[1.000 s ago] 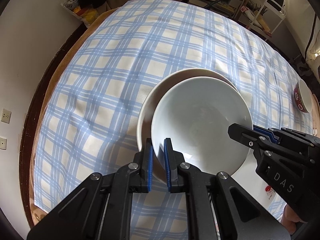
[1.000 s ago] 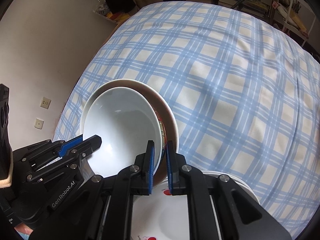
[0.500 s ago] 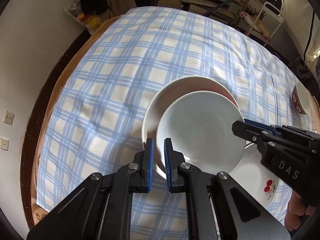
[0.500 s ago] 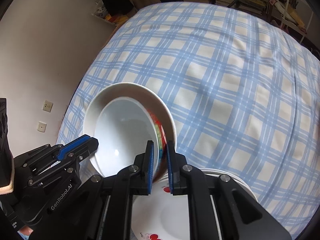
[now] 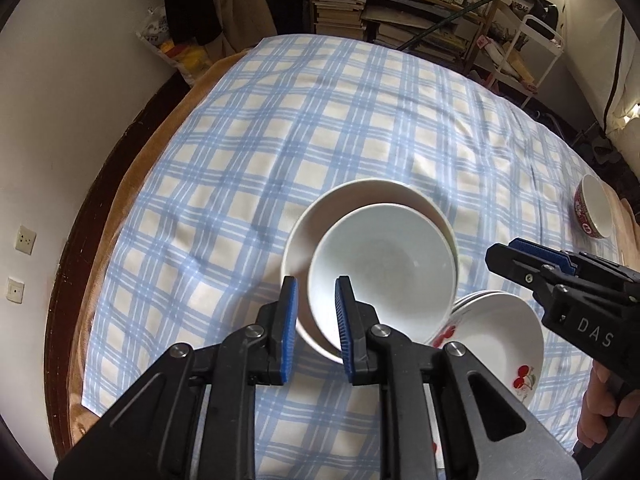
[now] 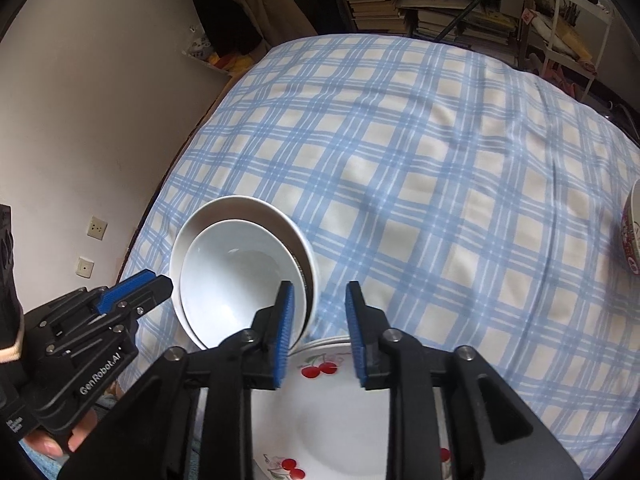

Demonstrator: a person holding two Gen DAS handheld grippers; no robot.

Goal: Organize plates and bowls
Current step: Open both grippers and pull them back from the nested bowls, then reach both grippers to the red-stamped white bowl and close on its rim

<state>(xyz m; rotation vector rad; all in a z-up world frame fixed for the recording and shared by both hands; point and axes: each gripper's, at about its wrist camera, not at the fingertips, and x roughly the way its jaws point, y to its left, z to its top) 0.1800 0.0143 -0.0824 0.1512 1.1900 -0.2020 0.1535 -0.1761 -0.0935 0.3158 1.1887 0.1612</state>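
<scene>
— Left wrist view: where's the white bowl (image 5: 380,264)?
— Nested in the larger bowl (image 5: 316,220) on the checked cloth (image 5: 280,140), touching the cherry plates (image 5: 500,328).
— Jaws?
— Left gripper (image 5: 316,320) and right gripper (image 6: 320,328) have both just been opening; pads apart, gripping nothing.

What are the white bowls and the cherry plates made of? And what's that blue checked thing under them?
White bowls: probably glazed ceramic; they look smooth, with a soft shine inside.
Cherry plates: likely glazed ceramic too, though hard plastic is possible; glossy white with printed red cherries.
Checked cloth: woven fabric, matte; it shows soft wrinkles and folds.
</scene>
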